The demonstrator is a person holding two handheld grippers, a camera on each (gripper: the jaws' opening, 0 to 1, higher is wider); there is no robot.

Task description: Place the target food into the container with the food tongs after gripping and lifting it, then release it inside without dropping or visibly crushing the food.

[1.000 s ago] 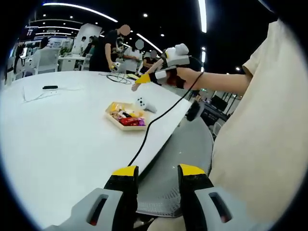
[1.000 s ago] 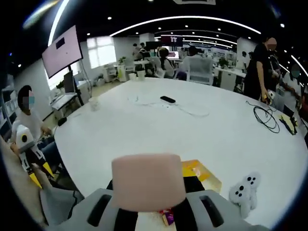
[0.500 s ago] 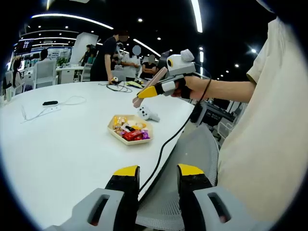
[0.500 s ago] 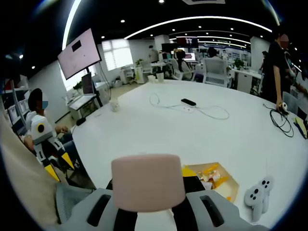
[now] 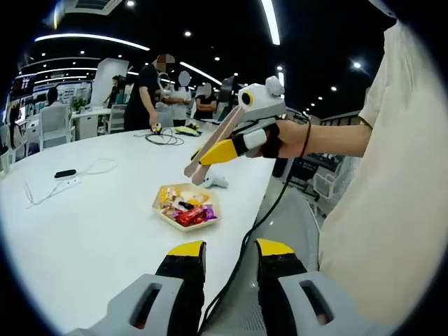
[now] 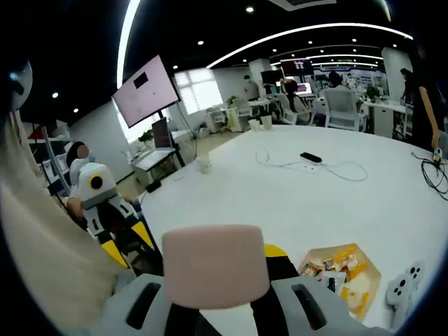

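Left gripper view: the left gripper (image 5: 227, 262) rises from the bottom edge with its two yellow-tipped jaws apart and nothing between them, above the near edge of the white desk (image 5: 84, 231). Beyond them a shallow tan container (image 5: 187, 207) sits on the desk near its right edge, holding a mix of small wrapped foods in yellow, red and purple. A white game controller (image 5: 213, 182) lies just behind the container.

The right gripper (image 5: 198, 162) enters that view from the right, held in the person's hand (image 5: 297, 140) above the container and clear of it. Its jaws are clamped on the pink food tongs (image 5: 210, 145), which slant down and left towards the container. Whether the tongs hold any food at their tips, I cannot tell. A black cable (image 5: 262, 213) hangs from the hand past the desk edge.

Right gripper view: the blunt pink end of the food tongs (image 6: 215, 266) sits between the jaws. The container (image 6: 344, 274) shows lower right, with the controller (image 6: 404, 283) beside it. The left gripper (image 6: 105, 210) shows at the left.

Farther off on the desk: a black remote-like object (image 6: 311, 157) with a white cord (image 6: 336, 170), and a paper cup (image 6: 204, 164) near the far edge.
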